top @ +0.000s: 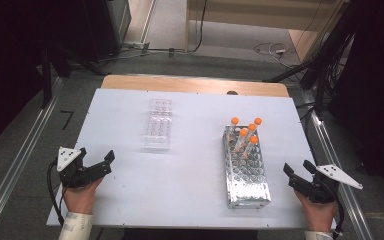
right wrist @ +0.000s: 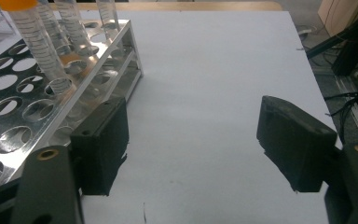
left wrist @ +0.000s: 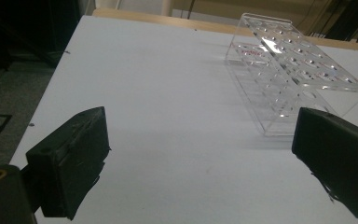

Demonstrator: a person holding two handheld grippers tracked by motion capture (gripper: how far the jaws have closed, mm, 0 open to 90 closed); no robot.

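Observation:
A metal tube rack stands on the right half of the white table; several clear tubes with orange caps stand in its far end. The rack and a tube show at the left of the right gripper view. A clear plastic rack lies left of centre, also seen as the clear rack. My left gripper rests open at the table's near left. My right gripper stays open at the near right, beside the metal rack. Both hold nothing.
The wooden table edge runs along the far side. Metal rails flank the table on the floor, and cables lie on the floor beyond. A wide stretch of white surface lies between the two racks.

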